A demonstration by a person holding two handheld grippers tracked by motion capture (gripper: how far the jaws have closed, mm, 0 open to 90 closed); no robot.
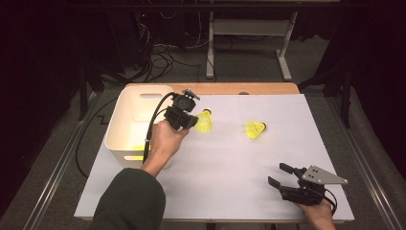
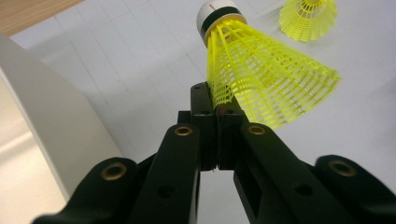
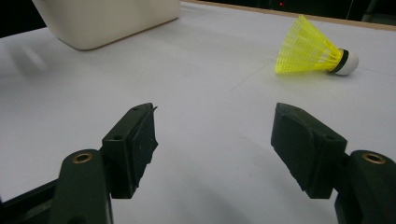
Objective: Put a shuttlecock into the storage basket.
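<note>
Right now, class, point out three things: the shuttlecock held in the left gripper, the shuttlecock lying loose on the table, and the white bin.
held shuttlecock [image 2: 261, 79], left gripper view, on its yellow skirt.
loose shuttlecock [image 1: 254, 129], high view, on its yellow skirt.
white bin [image 1: 116, 125], high view, on its left wall.

A dim lab: white-covered table [image 1: 230, 182], tangled floor cables [image 1: 158, 60], metal desk frame [image 1: 249, 28].
</note>
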